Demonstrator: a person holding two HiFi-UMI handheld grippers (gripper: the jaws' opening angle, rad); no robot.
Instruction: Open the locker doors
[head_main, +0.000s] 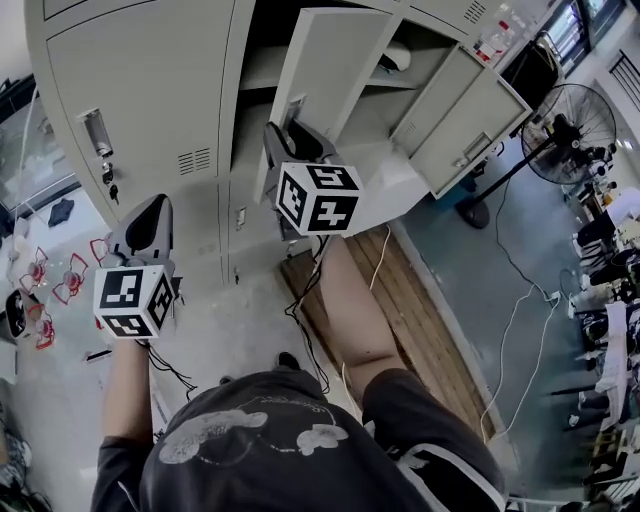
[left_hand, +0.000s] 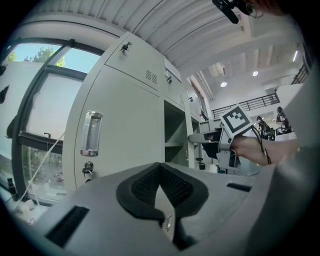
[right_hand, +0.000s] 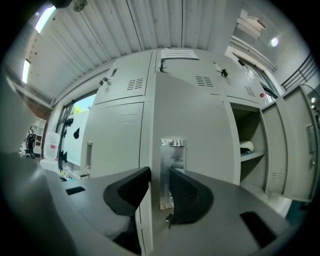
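Right claw (right_hand: 159, 176) clamped on the half-open door (right_hand: 200, 130) at its handle plate (right_hand: 172, 160); the edge runs vertical, hinge looks to be on the right. Left claw (left_hand: 161, 170) closed together, empty; closed door (left_hand: 125, 125) handle (left_hand: 91, 132) lies ahead-left of it.

I read no text anywhere: the print on the paper notice (right_hand: 177, 52) high on the lockers (right_hand: 125, 130) is too small to make out.

The left hand-held gripper (head_main: 152, 215) is before the closed door (head_main: 150, 80). To its right, the right hand-held gripper (head_main: 290, 138) clamps the ajar door (head_main: 330, 60). Further right, a fan (head_main: 565, 135) stands on the floor (head_main: 230, 320).
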